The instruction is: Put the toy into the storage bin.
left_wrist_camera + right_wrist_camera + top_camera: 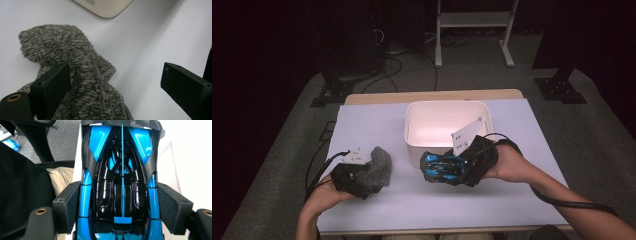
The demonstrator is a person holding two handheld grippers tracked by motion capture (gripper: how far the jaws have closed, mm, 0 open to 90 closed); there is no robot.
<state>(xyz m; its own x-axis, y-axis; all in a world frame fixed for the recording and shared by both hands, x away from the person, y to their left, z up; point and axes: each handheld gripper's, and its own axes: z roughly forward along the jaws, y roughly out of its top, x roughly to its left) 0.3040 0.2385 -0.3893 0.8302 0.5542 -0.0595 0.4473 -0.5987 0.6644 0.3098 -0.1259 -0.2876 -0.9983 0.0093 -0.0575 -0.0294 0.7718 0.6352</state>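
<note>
A blue and black toy car [433, 165] is held off the table, just in front of the white bin's [447, 107] near wall. My right gripper [447, 170] is shut on it. In the right gripper view the two pads press the flanks of the car [122, 182], and the right gripper [122, 207] has it nose away from the camera. A grey fuzzy cloth [381, 165] lies crumpled on the table at the left. My left gripper [364, 177] rests against it, open. In the left gripper view the cloth [75, 65] lies under the left jaw of the left gripper [117, 85], with bare table in front of the right jaw.
The pale table mat [512, 150] covers a wooden table. The bin is empty inside. Black cables trail from both grippers off the near edge. A white frame [472, 30] and dark stands sit on the floor beyond the table.
</note>
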